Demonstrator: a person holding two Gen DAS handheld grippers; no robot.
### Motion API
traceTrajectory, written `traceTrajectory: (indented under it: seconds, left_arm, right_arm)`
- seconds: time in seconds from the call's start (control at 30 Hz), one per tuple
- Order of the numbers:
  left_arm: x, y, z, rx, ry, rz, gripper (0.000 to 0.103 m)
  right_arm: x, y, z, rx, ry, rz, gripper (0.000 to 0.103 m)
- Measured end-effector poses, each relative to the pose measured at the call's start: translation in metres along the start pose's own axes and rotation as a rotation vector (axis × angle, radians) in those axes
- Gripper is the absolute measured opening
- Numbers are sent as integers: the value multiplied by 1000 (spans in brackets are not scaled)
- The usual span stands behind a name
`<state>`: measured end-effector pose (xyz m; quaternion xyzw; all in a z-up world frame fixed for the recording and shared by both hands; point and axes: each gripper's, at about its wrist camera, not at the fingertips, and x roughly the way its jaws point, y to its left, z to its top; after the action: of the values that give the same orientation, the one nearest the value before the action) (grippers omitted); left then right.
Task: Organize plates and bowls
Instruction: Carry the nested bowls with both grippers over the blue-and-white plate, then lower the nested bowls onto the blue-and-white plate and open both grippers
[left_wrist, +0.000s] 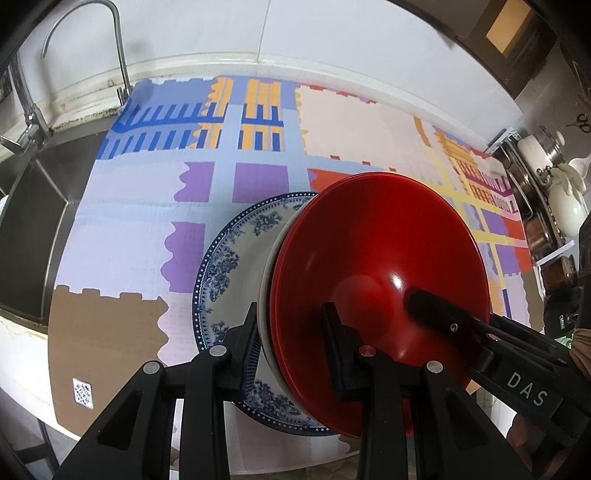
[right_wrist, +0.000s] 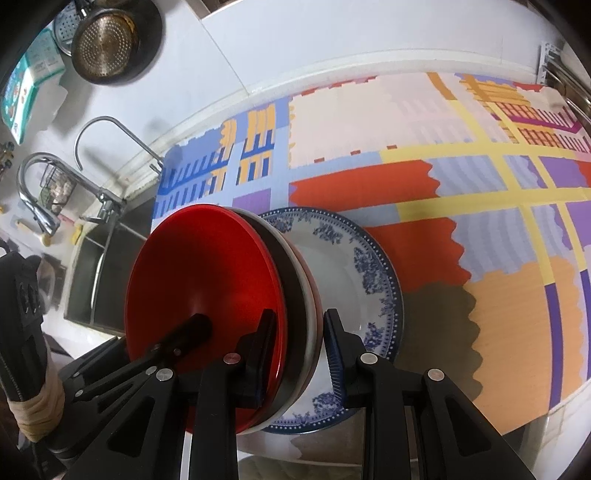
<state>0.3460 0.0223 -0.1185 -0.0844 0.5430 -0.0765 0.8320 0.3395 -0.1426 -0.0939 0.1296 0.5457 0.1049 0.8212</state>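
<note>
The left hand-held gripper is clamped on the near rim of a stack of bowls. One of its fingers lies against the outer side of the stack and the other is inside the top bowl. The top bowl is red and glossy; below it, edges of a white bowl and more red ones can be seen, but how many bowls are in the stack cannot be told.

The right hand-held gripper is clamped on the rim of the same stack from the opposite side, also with one finger outside and one inside the red bowl. In the left wrist view its black body enters from the right, and one of its fingers lies inside the red bowl.

The stack is tilted and is over a blue-and-white plate with a flower pattern. Whether the stack touches the plate is not clear. The plate lies flat on a colourful patterned mat which covers the surface. At the left of the mat there is a steel sink with a curved faucet. A round strainer hangs on the white wall.
</note>
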Motion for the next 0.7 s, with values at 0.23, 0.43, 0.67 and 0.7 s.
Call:
traceTrajectory:
  seconds: [0.23,0.43,0.67,0.7]
  left_arm:
    - [15,2,3,-3,40,3,31]
    - [22,5,4,-12,64,7,31]
    - [27,8,5,-14,71,11,31]
    - [27,8,5,-14,70,12,31]
  right_arm:
    - [16,-4,3,16,36,-8,28]
    - [26,-6,4,23,60,-12,28]
    - [35,-7,5,19,79,-14,28]
    - [35,-6,5,18,79,-14,28]
